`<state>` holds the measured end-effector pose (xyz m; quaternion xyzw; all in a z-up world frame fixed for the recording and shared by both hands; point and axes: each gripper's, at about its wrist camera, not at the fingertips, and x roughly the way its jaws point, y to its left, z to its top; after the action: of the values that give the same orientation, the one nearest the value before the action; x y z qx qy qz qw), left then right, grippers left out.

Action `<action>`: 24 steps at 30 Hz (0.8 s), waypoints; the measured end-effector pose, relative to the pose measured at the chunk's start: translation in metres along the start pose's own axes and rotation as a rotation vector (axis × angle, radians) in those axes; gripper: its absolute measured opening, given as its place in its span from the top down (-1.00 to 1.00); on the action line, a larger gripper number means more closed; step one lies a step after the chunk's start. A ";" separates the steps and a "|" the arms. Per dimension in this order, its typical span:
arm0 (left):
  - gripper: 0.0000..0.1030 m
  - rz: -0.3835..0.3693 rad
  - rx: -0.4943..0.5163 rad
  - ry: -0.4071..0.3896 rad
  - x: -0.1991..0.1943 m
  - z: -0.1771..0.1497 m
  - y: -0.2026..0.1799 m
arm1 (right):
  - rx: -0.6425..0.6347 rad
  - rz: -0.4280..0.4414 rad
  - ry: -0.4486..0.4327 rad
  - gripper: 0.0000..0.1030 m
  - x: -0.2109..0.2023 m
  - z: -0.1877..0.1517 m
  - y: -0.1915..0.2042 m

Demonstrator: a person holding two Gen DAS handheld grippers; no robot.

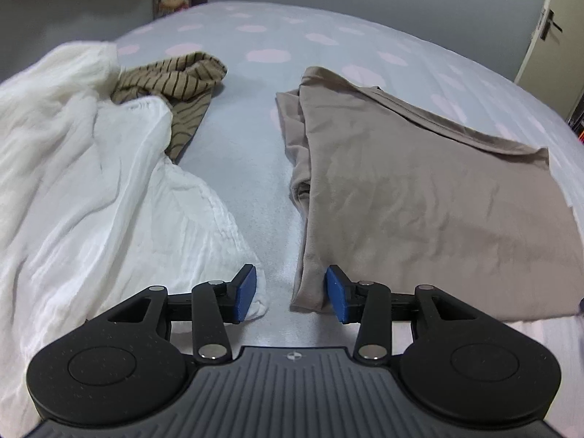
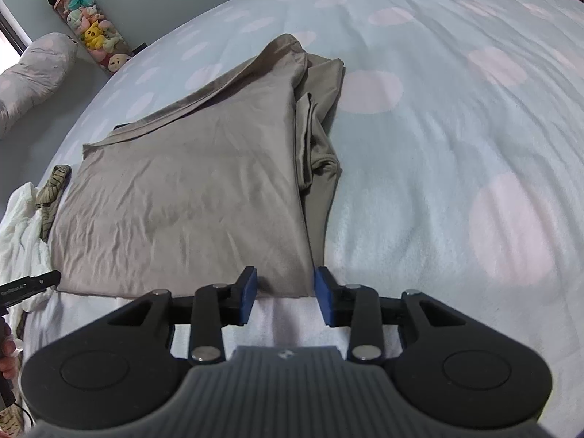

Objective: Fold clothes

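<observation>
A taupe shirt point(image 1: 419, 197) lies flat on the bed with its sides folded in, and it also shows in the right wrist view point(image 2: 189, 189). My left gripper point(image 1: 291, 294) is open at the shirt's near left corner. That corner lies between the blue pads point(image 1: 246, 292) and nothing presses on it. My right gripper point(image 2: 286, 292) is open at the near right corner, where the hem runs between its pads point(image 2: 323, 292) with a gap on each side. The tip of the left gripper point(image 2: 33, 284) shows at the left edge of the right wrist view.
A crumpled white garment point(image 1: 91, 182) and a brown striped one point(image 1: 175, 80) lie left of the shirt. The bed sheet point(image 2: 456, 146) is light blue with pink dots. A tube of plush toys point(image 2: 87, 29) and a pillow point(image 2: 33, 69) stand beyond the bed; a door point(image 1: 551, 25) is far right.
</observation>
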<state>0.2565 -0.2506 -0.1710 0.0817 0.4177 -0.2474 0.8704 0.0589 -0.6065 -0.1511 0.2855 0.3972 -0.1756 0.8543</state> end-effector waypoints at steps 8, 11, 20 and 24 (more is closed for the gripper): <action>0.66 0.023 0.019 -0.045 0.002 -0.004 -0.009 | -0.085 -0.091 -0.040 0.36 0.006 -0.007 0.020; 0.89 -0.008 0.026 -0.036 0.004 -0.003 -0.012 | -0.068 -0.092 -0.070 0.80 0.004 -0.009 0.020; 0.96 -0.024 0.000 0.006 -0.008 0.012 -0.008 | -0.006 -0.037 -0.081 0.87 -0.017 0.010 0.016; 0.97 -0.031 0.015 0.015 -0.026 0.024 -0.009 | -0.051 -0.022 -0.105 0.88 -0.038 0.024 0.025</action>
<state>0.2549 -0.2571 -0.1349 0.0835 0.4238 -0.2632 0.8626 0.0623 -0.5996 -0.1004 0.2497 0.3592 -0.1896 0.8790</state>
